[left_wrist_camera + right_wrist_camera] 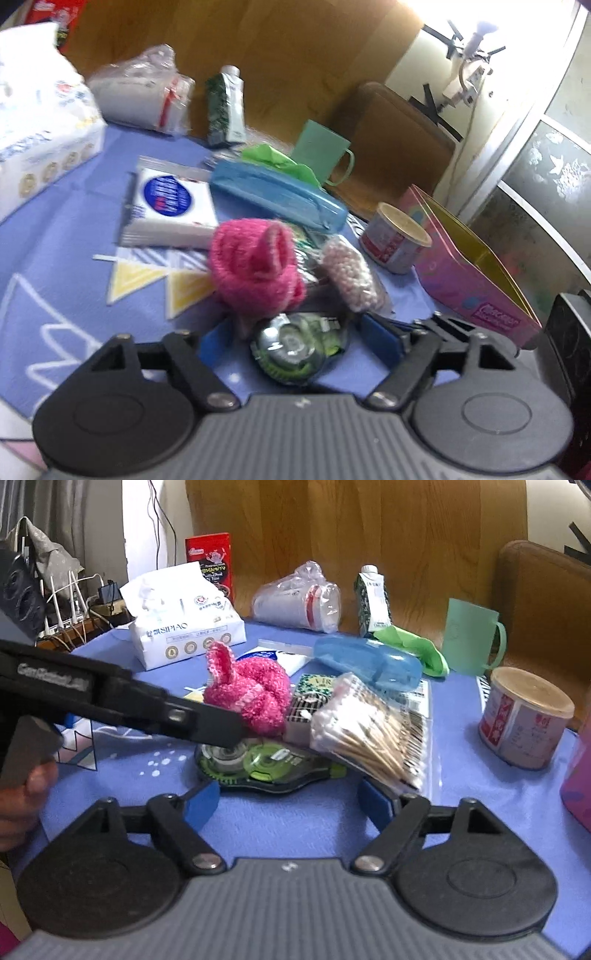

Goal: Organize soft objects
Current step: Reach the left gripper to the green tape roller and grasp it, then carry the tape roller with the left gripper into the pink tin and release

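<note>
A fluffy pink knitted scrubber (255, 264) (247, 696) lies in the middle of the blue tablecloth (74, 258). A green correction tape dispenser (295, 347) (258, 762) lies just in front of it, and a bag of cotton swabs (349, 269) (365, 731) leans to its right. My left gripper (299, 341) is open, its blue fingers either side of the tape dispenser, just short of the scrubber. In the right wrist view it reaches in from the left over the dispenser. My right gripper (291, 805) is open and empty, just before the dispenser.
A tissue pack (184, 627), wrapped cups (299, 602), a carton (373, 598), a blue case (365, 661), a green mug (472, 642), a tin can (524, 716), a white packet (170, 206) and a pink box (469, 266) crowd the table. Wooden chair backs stand behind.
</note>
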